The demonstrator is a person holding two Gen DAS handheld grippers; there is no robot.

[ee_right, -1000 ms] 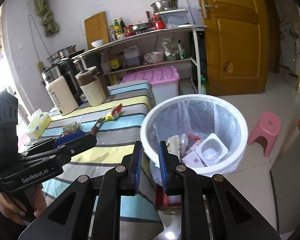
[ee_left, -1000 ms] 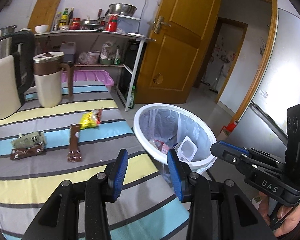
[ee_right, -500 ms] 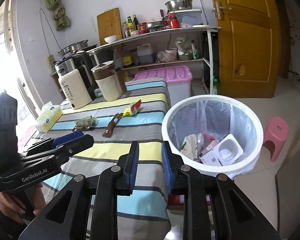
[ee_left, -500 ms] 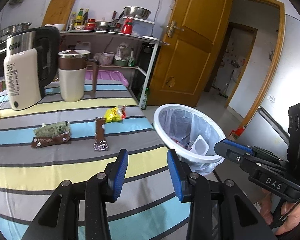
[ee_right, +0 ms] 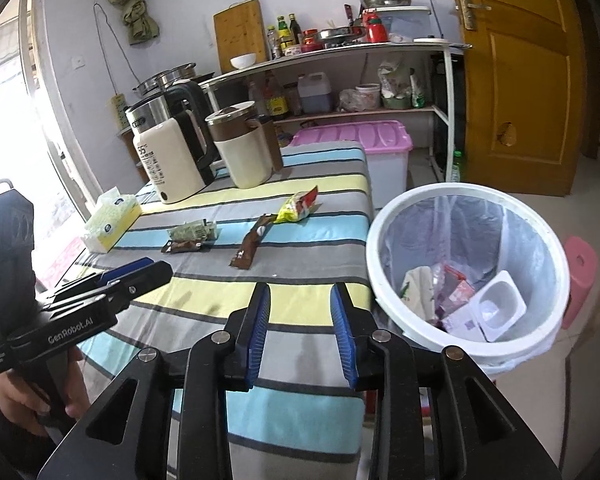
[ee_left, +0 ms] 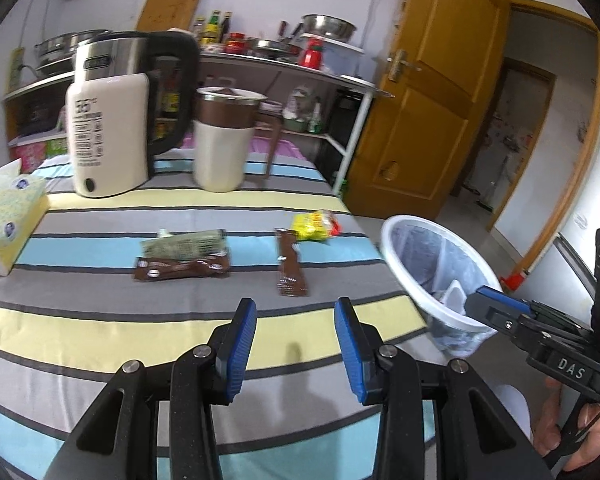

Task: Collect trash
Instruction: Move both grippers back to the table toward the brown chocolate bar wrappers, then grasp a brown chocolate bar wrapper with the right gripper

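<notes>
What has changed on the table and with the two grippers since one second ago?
Both grippers swung from the bin toward the table. The right gripper is opening, empty. The left gripper stayed open and empty. The wrappers have not moved.

Bright daylight glares from the window (ee_right: 4,128), left-wrist view slightly blurred, fisheye edges curved and dark.

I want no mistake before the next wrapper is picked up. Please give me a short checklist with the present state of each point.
1. Left tool empty, jaws apart: ok.
2. Right tool empty, jaws opening: ok.
3. Long brown wrapper lies free on the striped tablecloth: ok.
4. Yellow snack bag touches that wrapper's far end: cannot tell.
5. White round bin with clear liner has room: ok.
</notes>
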